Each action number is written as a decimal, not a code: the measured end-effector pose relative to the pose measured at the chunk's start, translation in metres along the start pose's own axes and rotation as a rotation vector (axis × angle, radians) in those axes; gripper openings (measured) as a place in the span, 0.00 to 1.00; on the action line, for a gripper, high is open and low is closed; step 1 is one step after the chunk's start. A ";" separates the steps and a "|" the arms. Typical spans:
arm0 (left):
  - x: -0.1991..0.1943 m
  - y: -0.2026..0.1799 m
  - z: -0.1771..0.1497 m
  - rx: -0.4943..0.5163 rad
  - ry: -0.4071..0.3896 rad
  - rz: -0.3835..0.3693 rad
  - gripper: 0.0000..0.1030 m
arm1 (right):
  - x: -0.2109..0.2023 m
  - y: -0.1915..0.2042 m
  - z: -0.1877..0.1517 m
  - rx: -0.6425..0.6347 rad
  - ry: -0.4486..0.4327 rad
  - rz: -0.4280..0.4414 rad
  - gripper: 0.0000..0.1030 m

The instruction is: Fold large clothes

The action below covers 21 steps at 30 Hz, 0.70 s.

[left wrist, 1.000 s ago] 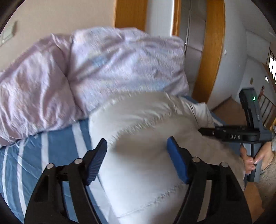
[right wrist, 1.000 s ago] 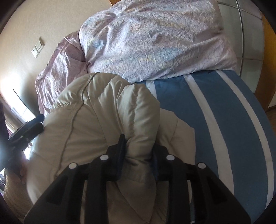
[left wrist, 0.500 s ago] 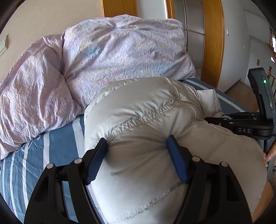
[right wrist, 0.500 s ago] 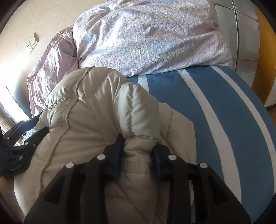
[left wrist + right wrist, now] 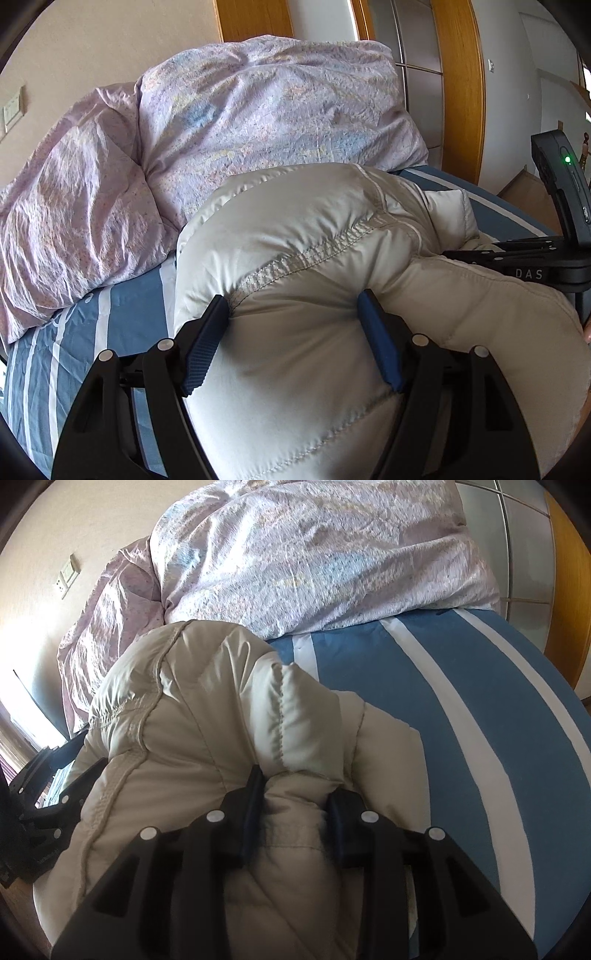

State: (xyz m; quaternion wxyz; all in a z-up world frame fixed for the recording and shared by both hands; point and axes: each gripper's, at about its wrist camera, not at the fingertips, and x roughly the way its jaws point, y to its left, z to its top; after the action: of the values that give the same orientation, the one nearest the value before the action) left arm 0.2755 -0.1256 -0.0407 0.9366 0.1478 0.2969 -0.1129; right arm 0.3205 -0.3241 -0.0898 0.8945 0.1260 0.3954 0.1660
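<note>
Cream quilted puffer jacket [image 5: 303, 258], bunched in puffy mound, near edge of blue-striped bed.

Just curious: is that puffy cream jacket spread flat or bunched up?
Bunched up: the jacket humps high above the striped sheet, pinched in both tongs.

Puffy cream quilted jacket [image 5: 314, 295] of faintly glossy smooth cloth, crinkled matt lilac cotton duvet [image 5: 258, 122], blue-and-white striped bedsheet [image 5: 461, 709] of smooth matt cloth, glossy varnished wooden door frame [image 5: 461, 92]

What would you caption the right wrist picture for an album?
Right gripper pinching a fold of a puffy beige jacket on a blue-striped bed, lilac pillows behind.
</note>
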 end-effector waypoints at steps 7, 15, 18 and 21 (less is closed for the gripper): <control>0.001 -0.002 -0.002 -0.003 -0.033 0.025 0.71 | -0.001 -0.002 0.001 0.030 -0.007 0.011 0.31; -0.001 0.009 0.004 -0.047 -0.016 -0.004 0.76 | -0.035 -0.005 0.037 0.148 -0.065 0.043 0.50; 0.000 0.010 0.003 -0.060 -0.016 -0.008 0.76 | -0.027 0.001 0.048 0.124 -0.045 -0.007 0.47; 0.000 0.011 0.004 -0.069 -0.013 -0.010 0.78 | -0.013 0.002 0.047 0.118 -0.009 -0.082 0.30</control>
State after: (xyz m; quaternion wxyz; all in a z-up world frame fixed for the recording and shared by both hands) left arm 0.2804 -0.1163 -0.0354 0.9424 0.1134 0.2954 -0.1080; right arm 0.3469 -0.3317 -0.0497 0.8934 0.1628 0.4053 0.1051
